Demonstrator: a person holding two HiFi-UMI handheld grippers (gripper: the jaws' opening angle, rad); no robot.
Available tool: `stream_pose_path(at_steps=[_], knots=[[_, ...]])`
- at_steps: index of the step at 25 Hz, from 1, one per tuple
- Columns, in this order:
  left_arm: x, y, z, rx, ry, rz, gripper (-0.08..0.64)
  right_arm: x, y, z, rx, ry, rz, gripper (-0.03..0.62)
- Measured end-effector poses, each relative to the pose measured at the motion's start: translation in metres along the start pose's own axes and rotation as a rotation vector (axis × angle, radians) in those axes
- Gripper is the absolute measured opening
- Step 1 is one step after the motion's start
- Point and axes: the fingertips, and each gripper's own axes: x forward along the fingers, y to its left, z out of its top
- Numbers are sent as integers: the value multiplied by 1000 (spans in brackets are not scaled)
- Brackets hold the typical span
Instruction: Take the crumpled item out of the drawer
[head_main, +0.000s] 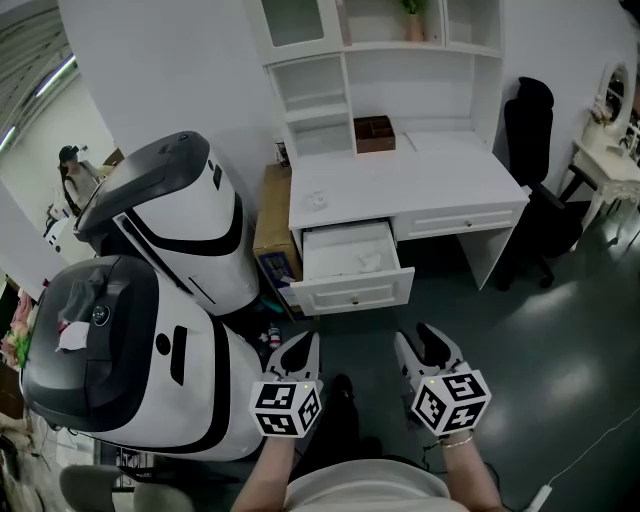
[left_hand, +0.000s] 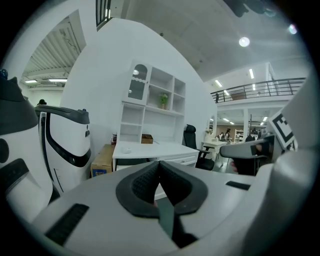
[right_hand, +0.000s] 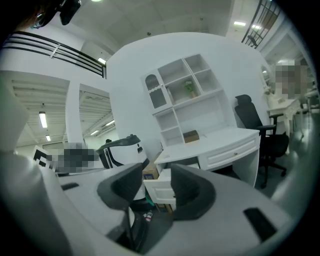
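Two white-and-black machines (head_main: 195, 395) are standing left of the white desk (head_main: 400, 190), whose left drawer (head_main: 355, 291) is hanging open toward the person, and a cardboard box (head_main: 272, 210) beside the desk is showing a blue label too small to read. The left gripper (head_main: 297, 350) is hovering well short of the drawer with its jaws together on nothing, while the right gripper (head_main: 420, 345) is holding its jaws wide apart and empty. The crumpled item (head_main: 371, 262), a small white lump, is lying in the drawer's right part, too small to tell its long axis.
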Motion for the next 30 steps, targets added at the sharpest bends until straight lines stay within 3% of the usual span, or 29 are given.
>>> stream_pose_path(at_steps=[14, 30], knots=[[95, 59, 10, -40, 20, -13, -6, 91, -35, 15, 3, 24, -74, 163], [232, 126, 51, -42, 31, -105, -6, 224, -73, 66, 10, 2, -174, 163]])
